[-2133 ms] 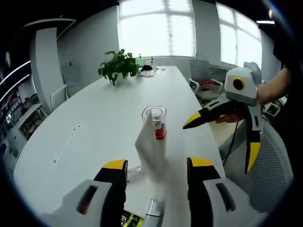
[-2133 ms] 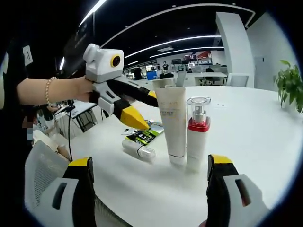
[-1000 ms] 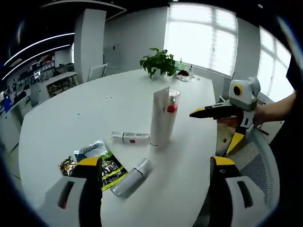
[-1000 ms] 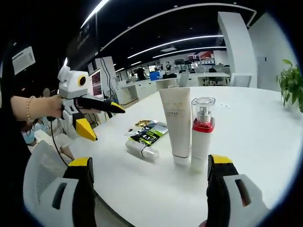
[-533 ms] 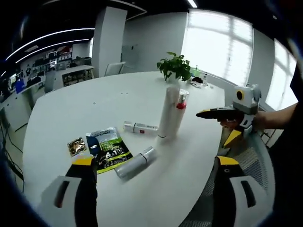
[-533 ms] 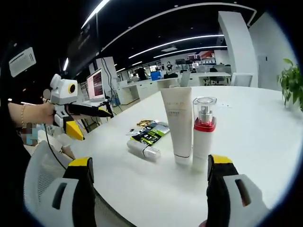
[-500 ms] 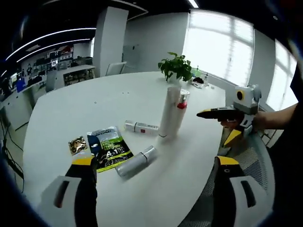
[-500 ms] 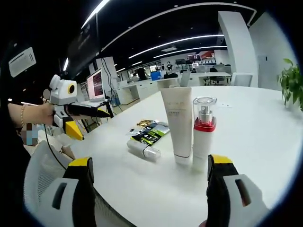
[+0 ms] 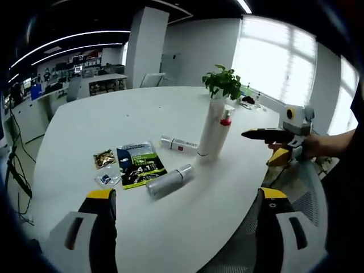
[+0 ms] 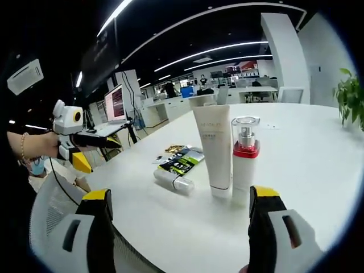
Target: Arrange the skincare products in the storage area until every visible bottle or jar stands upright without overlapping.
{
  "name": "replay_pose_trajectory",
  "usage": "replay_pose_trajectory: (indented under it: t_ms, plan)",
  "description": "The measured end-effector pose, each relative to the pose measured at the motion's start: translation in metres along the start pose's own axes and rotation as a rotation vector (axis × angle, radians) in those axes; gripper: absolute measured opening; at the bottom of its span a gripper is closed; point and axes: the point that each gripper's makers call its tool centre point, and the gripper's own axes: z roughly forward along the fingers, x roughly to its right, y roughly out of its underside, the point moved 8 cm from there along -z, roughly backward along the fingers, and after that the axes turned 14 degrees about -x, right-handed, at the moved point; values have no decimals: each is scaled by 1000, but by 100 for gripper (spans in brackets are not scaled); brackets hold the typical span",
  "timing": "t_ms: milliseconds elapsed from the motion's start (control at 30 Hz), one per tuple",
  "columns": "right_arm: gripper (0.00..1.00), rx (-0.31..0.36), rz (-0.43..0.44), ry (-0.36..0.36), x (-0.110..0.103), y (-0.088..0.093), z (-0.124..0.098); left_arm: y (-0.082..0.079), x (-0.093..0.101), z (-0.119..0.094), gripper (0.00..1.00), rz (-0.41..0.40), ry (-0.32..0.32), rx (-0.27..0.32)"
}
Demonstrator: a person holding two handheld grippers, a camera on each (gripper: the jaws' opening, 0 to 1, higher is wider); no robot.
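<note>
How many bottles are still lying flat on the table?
2: a silver bottle beside the green sachet, and a small white tube left of the standing pair.

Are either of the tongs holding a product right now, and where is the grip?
Nothing is held. The left tongs and the right tongs both stand open and empty, back from the upright tube and pump bottle.

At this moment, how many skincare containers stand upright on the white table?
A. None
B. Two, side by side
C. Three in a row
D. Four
B: the white tube and the pump bottle with the red collar stand upright beside each other, while a silver bottle and a small white bottle lie on their sides on the table.
</note>
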Motion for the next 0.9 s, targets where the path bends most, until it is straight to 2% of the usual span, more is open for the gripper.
replay_pose_trajectory:
  t_ms: [533, 900]
  plan:
    - [99, 11, 5, 6, -1, -1, -1, -2, 5, -1, 97, 28, -2, -12]
    - [99, 12, 4, 14, 1, 0, -2, -6, -2, 12, 93, 80, 9, -53]
